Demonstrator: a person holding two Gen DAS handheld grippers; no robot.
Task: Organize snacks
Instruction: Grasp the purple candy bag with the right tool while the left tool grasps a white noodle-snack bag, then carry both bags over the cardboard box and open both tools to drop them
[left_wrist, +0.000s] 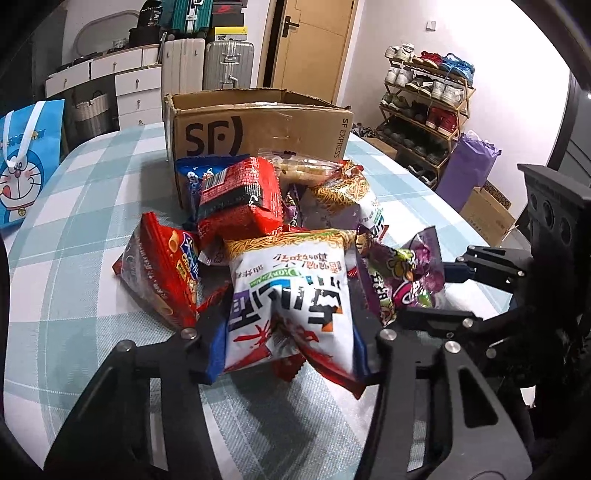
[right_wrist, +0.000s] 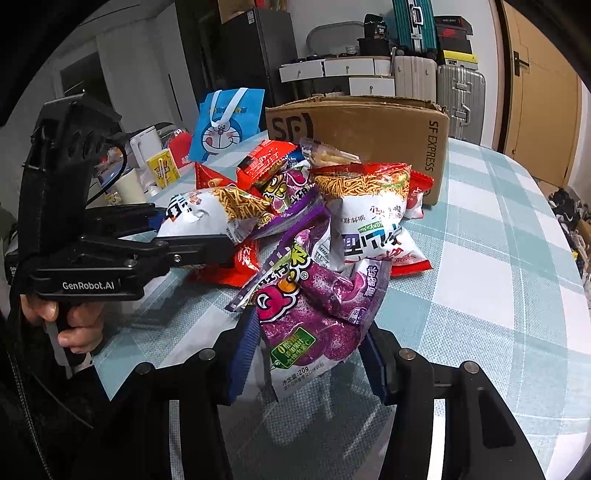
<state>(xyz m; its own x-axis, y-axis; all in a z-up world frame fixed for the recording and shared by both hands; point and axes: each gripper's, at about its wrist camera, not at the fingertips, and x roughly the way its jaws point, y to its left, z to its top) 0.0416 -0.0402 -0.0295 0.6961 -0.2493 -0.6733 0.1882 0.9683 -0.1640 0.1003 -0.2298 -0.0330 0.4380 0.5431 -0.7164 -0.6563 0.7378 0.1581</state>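
A heap of snack bags lies on the checked tablecloth (left_wrist: 74, 229) in front of an open cardboard box (left_wrist: 258, 125) marked SF. My left gripper (left_wrist: 291, 354) is shut on a white noodle-snack bag (left_wrist: 288, 295) at the near side of the heap, its blue pads (left_wrist: 216, 350) pressing both sides. In the right wrist view my right gripper (right_wrist: 310, 358) is shut on a purple gummy bag (right_wrist: 314, 325), which is crumpled between the pads. There the left gripper (right_wrist: 207, 251) shows from the side, a hand (right_wrist: 77, 325) on its handle. The box (right_wrist: 369, 129) stands behind the heap.
A red snack bag (left_wrist: 162, 273) and a red noodle pack (left_wrist: 240, 199) lie beside the white bag. A blue cartoon gift bag (right_wrist: 225, 125), a yellow carton (right_wrist: 162, 170) and a white mug (right_wrist: 129, 188) stand at the table's left. Suitcases and a shoe rack (left_wrist: 424, 107) line the room.
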